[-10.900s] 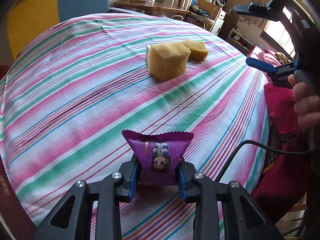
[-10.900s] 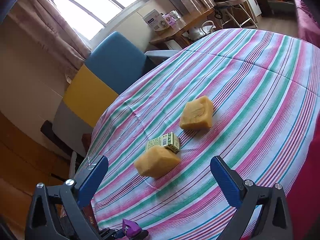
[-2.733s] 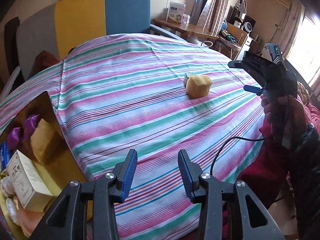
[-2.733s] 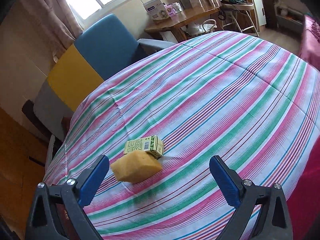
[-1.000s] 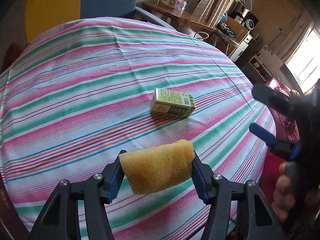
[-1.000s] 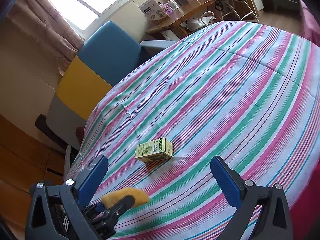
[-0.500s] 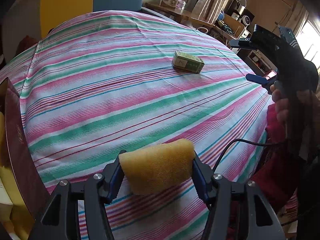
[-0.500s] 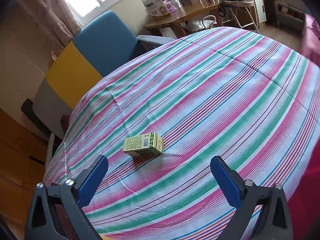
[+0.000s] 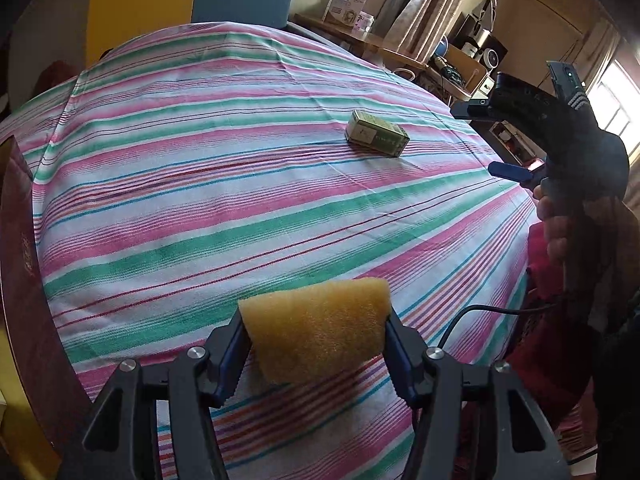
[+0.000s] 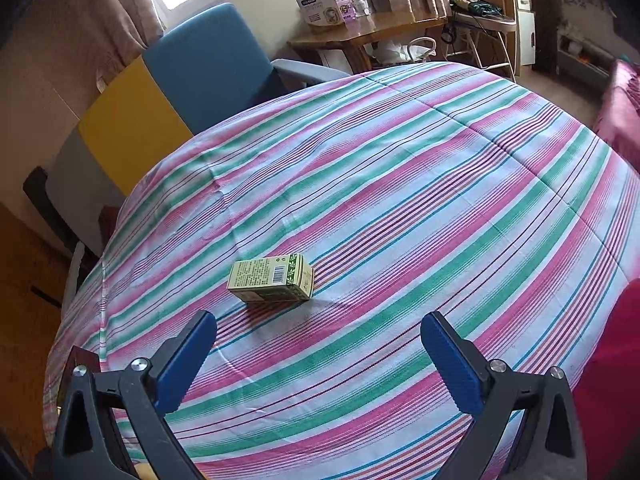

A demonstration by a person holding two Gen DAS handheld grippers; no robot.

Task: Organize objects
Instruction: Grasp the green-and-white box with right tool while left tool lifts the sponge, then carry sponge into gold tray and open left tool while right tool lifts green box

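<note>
I hold the yellow sponge [image 9: 316, 328] pinched between the jaws of my left gripper [image 9: 314, 344], lifted over the near edge of the striped tablecloth [image 9: 200, 200]. The dark red box wall [image 9: 20, 280] stands just to the left of these jaws, so I judge the coming move goes leftward. My right gripper [image 10: 318, 356] is spread wide and empty. The green carton [image 10: 271, 278] lies just beyond it, slightly left, long axis across the jaws.
</note>
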